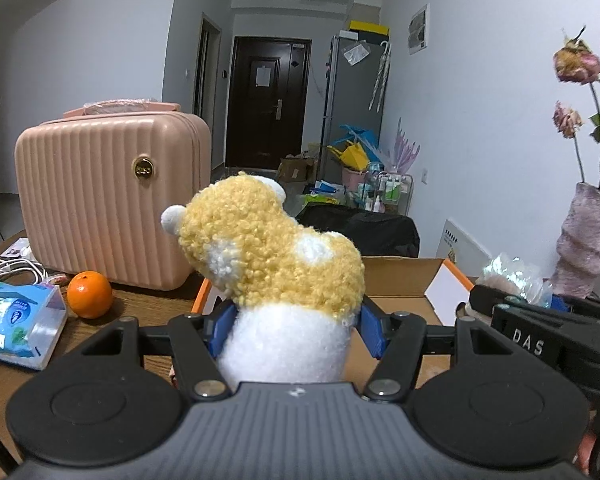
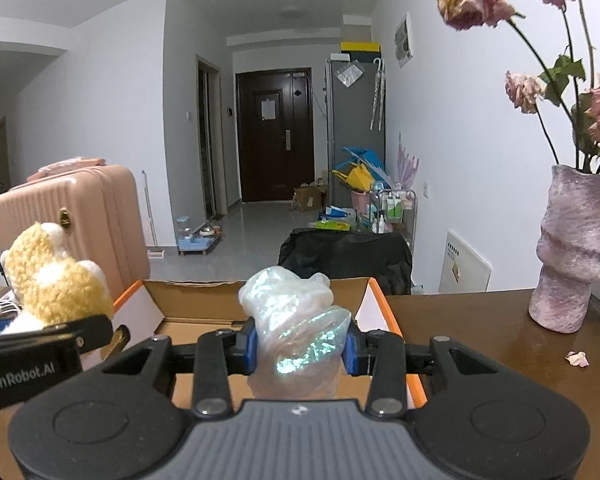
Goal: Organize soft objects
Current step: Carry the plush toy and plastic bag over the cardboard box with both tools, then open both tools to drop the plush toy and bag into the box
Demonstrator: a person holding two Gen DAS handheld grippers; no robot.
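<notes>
My left gripper (image 1: 296,330) is shut on a yellow and white plush toy (image 1: 276,264), its blue pads pressing the white lower body; the toy also shows at the left of the right wrist view (image 2: 56,280). My right gripper (image 2: 300,346) is shut on a crumpled shiny clear plastic bag (image 2: 296,312), which appears at the right edge of the left wrist view (image 1: 508,276). Both are held over an open cardboard box (image 2: 204,304) with orange-edged flaps (image 1: 400,280) on the wooden table. The two grippers are side by side, the left one left of the right.
A pink ribbed suitcase (image 1: 108,196) stands at the back left, with an orange (image 1: 89,294), a blue tissue pack (image 1: 18,320) and white cables (image 1: 16,270) near it. A purple vase (image 2: 572,252) of dried roses stands at the right; petals (image 2: 577,358) lie on the table.
</notes>
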